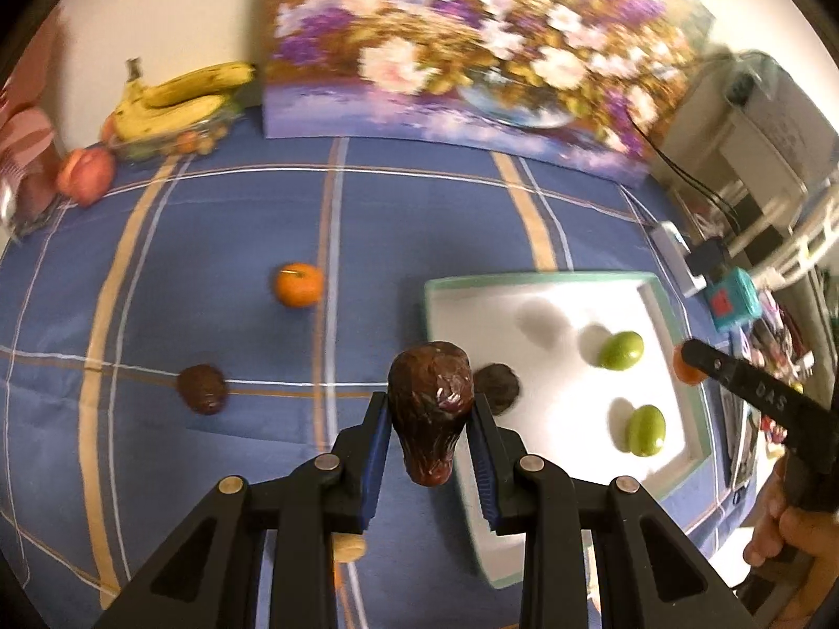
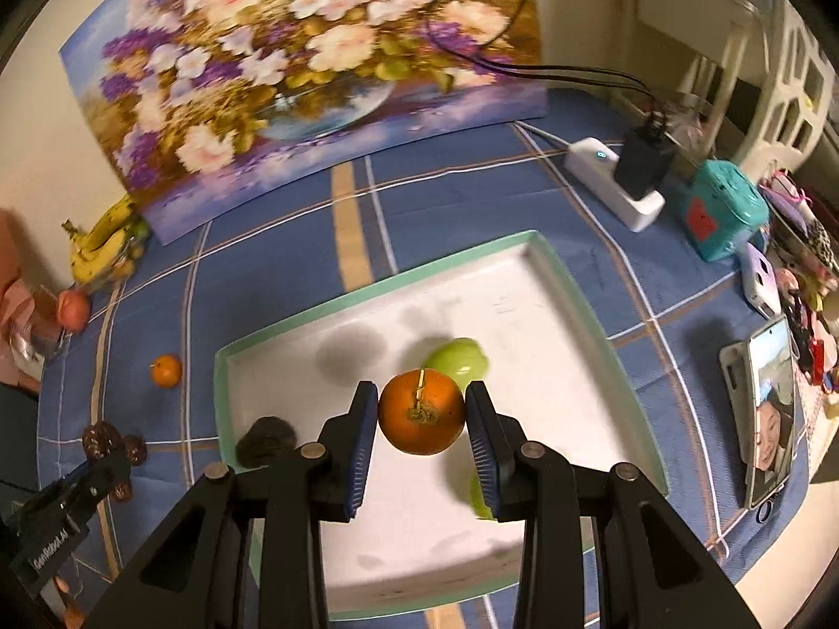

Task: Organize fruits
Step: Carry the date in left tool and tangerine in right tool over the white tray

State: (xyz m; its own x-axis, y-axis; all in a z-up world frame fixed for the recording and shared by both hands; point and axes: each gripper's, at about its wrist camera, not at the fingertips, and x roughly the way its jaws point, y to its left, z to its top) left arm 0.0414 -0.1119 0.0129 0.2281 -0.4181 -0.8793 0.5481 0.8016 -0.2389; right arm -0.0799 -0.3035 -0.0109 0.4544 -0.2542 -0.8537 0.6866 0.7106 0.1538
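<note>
My left gripper is shut on a dark brown wrinkled fruit and holds it above the blue cloth, just left of the white tray. My right gripper is shut on an orange above the tray. In the tray lie two green fruits and a dark brown fruit. Another orange and another brown fruit lie on the cloth to the left. The right gripper shows at the tray's right edge in the left wrist view.
A flower painting stands at the back. Bananas in a bowl and a peach sit at the back left. A power strip, teal box, phone and clutter line the right edge.
</note>
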